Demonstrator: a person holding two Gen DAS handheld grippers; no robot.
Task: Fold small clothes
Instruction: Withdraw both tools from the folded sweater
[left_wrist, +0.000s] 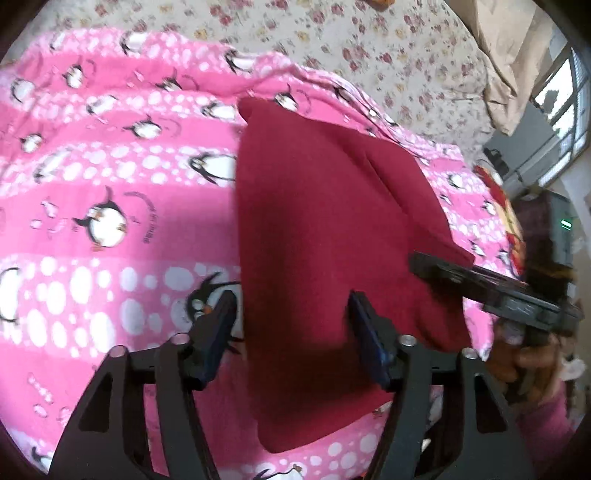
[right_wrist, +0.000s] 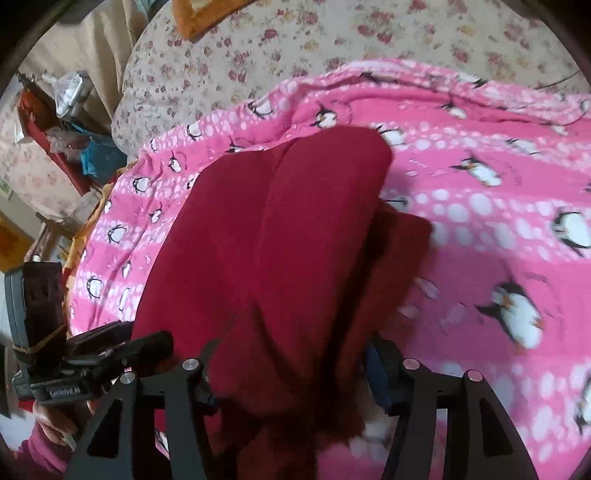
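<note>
A dark red garment (left_wrist: 317, 229) lies folded lengthwise on a pink penguin blanket (left_wrist: 110, 166). My left gripper (left_wrist: 291, 325) is open, its left finger on the blanket beside the garment's left edge, its right finger over the red cloth. The right gripper (left_wrist: 439, 266) shows at the garment's right edge in the left wrist view; its jaw state is unclear there. In the right wrist view the garment (right_wrist: 266, 240) fills the middle, and my right gripper (right_wrist: 291, 373) is open with red cloth bunched between its fingers. The left gripper (right_wrist: 147, 347) touches the garment's left edge.
The blanket (right_wrist: 480, 221) lies on a floral bedsheet (right_wrist: 258, 55). A beige curtain (left_wrist: 509, 55) and window are at the right of the left wrist view. Cluttered shelves with bags (right_wrist: 66, 122) stand left of the bed.
</note>
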